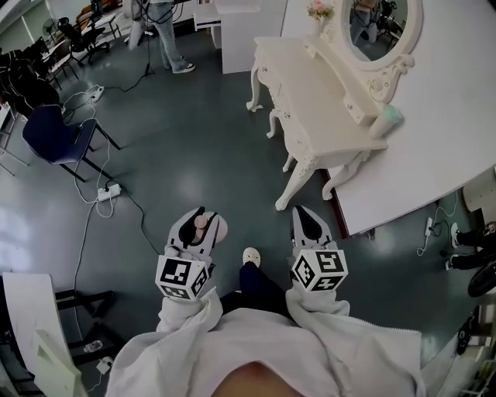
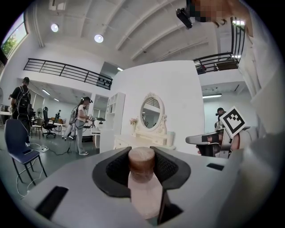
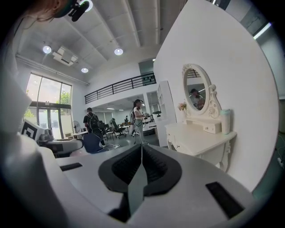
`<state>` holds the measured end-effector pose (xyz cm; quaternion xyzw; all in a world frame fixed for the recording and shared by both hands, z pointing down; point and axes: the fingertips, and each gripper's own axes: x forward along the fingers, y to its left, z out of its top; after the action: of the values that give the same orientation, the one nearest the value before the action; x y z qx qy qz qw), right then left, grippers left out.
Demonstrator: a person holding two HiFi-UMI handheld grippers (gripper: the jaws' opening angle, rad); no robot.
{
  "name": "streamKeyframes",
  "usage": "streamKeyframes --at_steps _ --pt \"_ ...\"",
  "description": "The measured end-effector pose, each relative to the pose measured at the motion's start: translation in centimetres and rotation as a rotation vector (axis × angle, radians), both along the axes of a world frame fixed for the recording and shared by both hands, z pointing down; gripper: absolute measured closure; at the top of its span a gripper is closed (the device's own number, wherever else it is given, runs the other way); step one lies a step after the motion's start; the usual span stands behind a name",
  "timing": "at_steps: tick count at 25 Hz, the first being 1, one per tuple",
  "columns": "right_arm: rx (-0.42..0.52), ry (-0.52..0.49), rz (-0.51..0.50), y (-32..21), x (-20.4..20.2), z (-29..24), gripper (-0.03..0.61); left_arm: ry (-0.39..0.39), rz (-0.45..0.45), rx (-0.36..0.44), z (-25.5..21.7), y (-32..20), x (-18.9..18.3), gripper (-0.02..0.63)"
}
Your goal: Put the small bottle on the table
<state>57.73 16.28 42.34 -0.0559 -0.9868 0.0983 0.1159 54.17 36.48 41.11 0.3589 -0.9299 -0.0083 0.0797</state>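
Observation:
A small pale pink bottle (image 2: 143, 187) with a brown cap stands between the dark pads of my left gripper (image 2: 141, 165), which is shut on it. In the head view the left gripper (image 1: 200, 221) is low at the left with the small bottle (image 1: 201, 222) at its tip, over the grey floor. My right gripper (image 1: 308, 220) hangs beside it at the right, jaws together and empty. In its own view the right gripper (image 3: 140, 161) is shut with nothing held. The white dressing table (image 1: 310, 105) with an oval mirror stands ahead and to the right, well beyond both grippers.
A pale green cylinder (image 1: 385, 120) lies at the table's right end, flowers (image 1: 319, 11) at its back. A blue chair (image 1: 51, 136) and floor cables with a power strip (image 1: 108, 191) lie left. A person (image 1: 167, 31) stands far off. White wall (image 1: 434, 147) runs along the right.

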Motion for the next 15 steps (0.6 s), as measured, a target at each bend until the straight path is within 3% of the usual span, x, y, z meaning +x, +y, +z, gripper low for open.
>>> streamKeyframes --at_steps 7,15 --pt "-0.002 -0.009 -0.027 -2.5 -6.6 -0.2 0.543 -0.025 -0.020 0.006 -0.6 -2.8 -6.7 0.480" --pt "-0.010 -0.001 -0.057 -4.4 -12.5 0.0 0.543 -0.022 -0.055 0.008 -0.5 -4.4 -11.8 0.480"
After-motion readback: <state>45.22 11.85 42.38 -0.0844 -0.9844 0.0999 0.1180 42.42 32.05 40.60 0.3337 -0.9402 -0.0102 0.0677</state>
